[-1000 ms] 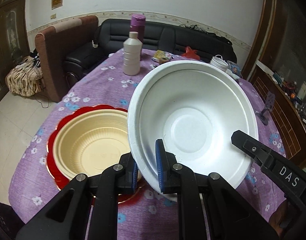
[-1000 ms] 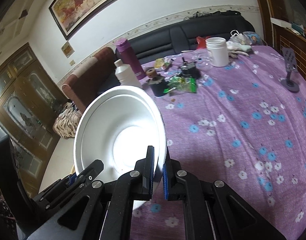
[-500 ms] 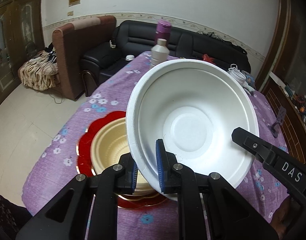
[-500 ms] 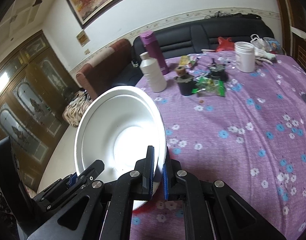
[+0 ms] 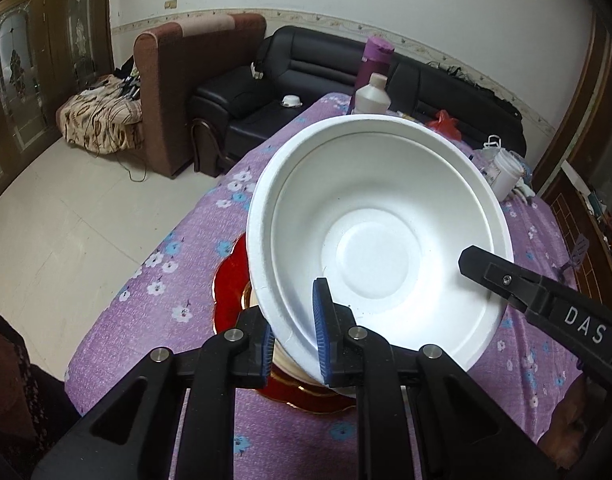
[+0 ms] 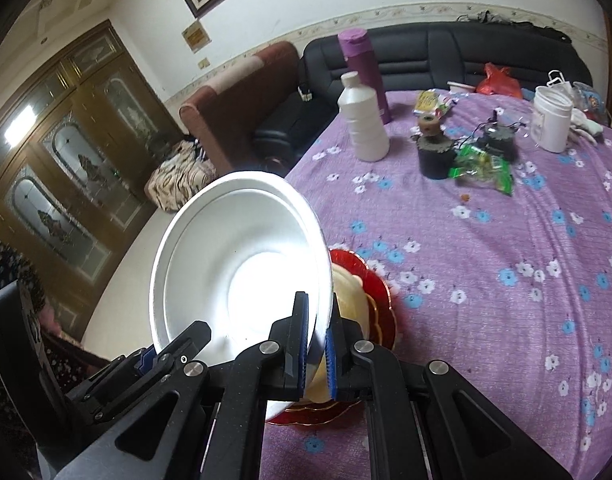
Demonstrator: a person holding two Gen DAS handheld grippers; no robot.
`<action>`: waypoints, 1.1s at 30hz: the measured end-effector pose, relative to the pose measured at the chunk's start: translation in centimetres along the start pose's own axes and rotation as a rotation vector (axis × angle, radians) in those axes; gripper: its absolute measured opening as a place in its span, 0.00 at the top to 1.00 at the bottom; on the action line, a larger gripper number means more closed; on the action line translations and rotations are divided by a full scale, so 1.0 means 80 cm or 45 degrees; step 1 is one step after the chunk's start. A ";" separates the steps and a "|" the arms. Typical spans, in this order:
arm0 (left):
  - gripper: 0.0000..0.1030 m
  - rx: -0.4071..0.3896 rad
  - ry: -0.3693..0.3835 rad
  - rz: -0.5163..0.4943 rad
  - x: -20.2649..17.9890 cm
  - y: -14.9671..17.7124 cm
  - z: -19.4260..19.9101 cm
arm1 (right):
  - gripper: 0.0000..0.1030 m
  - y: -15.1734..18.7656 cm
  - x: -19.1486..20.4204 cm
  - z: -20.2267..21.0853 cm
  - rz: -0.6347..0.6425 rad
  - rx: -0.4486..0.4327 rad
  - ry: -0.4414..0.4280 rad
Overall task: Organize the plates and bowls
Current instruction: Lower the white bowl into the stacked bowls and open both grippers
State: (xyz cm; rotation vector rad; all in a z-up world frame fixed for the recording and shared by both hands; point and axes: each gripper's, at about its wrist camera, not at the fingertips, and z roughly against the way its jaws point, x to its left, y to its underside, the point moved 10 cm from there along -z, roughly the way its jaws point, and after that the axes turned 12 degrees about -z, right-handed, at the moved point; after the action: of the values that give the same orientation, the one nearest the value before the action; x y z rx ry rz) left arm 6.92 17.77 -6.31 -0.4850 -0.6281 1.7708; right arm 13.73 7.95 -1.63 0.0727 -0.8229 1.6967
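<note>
My left gripper (image 5: 294, 338) is clamped on the near rim of the white foam bowl (image 5: 380, 236), and my right gripper (image 6: 317, 340) pinches the rim on the opposite side, so I have it held tilted between the two. It sits in the air above the cream bowl (image 6: 352, 292) nested on the red plate (image 6: 370, 276) at the near edge of the purple flowered tablecloth (image 6: 486, 264), with a white bottle (image 6: 364, 120) well beyond
</note>
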 end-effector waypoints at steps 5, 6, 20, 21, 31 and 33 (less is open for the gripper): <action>0.85 0.029 0.004 -0.006 -0.004 0.009 -0.009 | 0.93 0.007 -0.009 -0.015 -0.008 0.042 0.014; 0.85 0.032 0.004 -0.007 -0.005 0.010 -0.010 | 0.94 0.008 -0.010 -0.017 -0.010 0.049 0.015; 0.84 0.062 0.008 -0.017 0.000 0.019 -0.017 | 0.94 0.015 -0.015 -0.030 -0.018 0.090 0.034; 0.84 0.063 0.008 -0.017 0.000 0.019 -0.017 | 0.94 0.015 -0.016 -0.031 -0.019 0.091 0.034; 0.84 0.103 0.022 -0.004 0.006 0.029 -0.026 | 0.93 0.020 -0.020 -0.041 -0.028 0.127 0.048; 0.84 0.109 0.022 -0.004 0.006 0.029 -0.027 | 0.93 0.020 -0.021 -0.044 -0.032 0.137 0.050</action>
State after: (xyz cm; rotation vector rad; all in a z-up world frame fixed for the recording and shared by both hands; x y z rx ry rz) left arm 6.41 18.08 -9.47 -0.4393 -0.5384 1.7808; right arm 14.09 8.40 -5.79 0.1223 -0.6988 1.7128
